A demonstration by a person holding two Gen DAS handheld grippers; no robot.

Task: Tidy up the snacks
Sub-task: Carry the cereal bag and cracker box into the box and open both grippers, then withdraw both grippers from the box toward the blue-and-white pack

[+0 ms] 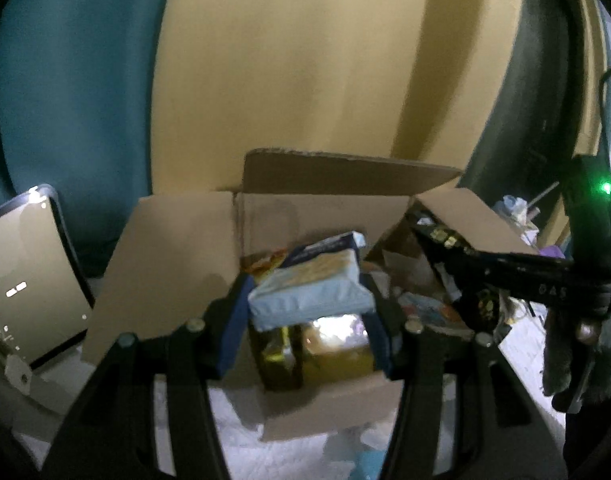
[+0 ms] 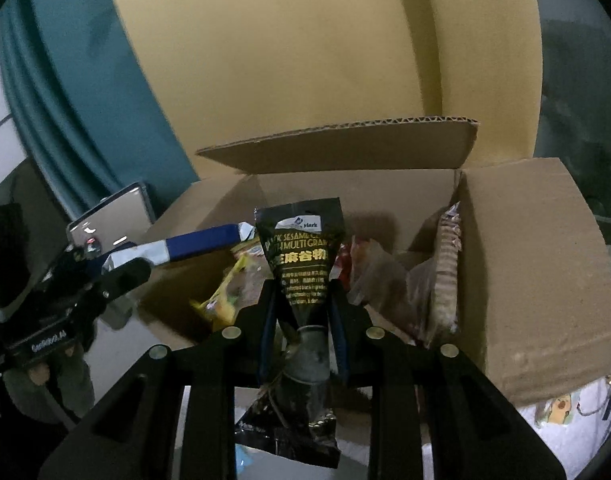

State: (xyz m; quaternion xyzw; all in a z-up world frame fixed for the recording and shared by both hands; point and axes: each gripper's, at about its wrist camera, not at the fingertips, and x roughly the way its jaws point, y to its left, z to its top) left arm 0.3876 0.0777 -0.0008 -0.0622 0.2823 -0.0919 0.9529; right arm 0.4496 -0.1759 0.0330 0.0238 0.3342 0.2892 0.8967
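Note:
An open cardboard box (image 1: 185, 248) (image 2: 537, 264) holds several snack packets. My left gripper (image 1: 309, 300) is shut on a light blue and navy snack pack (image 1: 309, 284), held over the box; the pack also shows in the right wrist view (image 2: 197, 242). My right gripper (image 2: 303, 300) is shut on a black sesame cereal pouch (image 2: 301, 256) with gold lettering, held over the box's near edge. In the left wrist view the right gripper (image 1: 437, 236) and its black pouch (image 1: 481, 304) reach in from the right. The left gripper (image 2: 117, 268) shows at the left of the right wrist view.
A tablet (image 1: 29, 280) (image 2: 113, 220) leans at the left of the box. Yellow packets (image 1: 333, 356) (image 2: 229, 292) and red and striped packets (image 2: 445, 264) lie inside the box. A teal curtain (image 1: 73, 100) and a beige wall (image 1: 305, 60) stand behind. White cloth (image 1: 265, 452) covers the surface.

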